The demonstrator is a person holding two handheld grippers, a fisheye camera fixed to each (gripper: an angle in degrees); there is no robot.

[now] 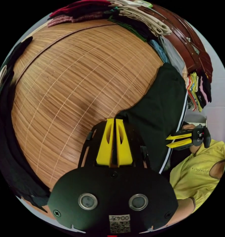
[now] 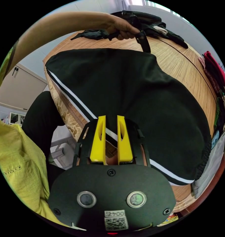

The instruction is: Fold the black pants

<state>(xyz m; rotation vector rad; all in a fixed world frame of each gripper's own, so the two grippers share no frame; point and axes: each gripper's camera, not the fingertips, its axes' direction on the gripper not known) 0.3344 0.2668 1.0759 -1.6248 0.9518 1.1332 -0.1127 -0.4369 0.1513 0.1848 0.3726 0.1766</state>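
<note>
Black pants lie flat on bamboo mat, white side stripe along near edge. Soft, light, limp knit; best hold likely stripe edge or ribbed cuff. Left gripper: jaws together, touching pants edge, grip uncertain. Right gripper: jaws slightly apart, over stripe.
</note>
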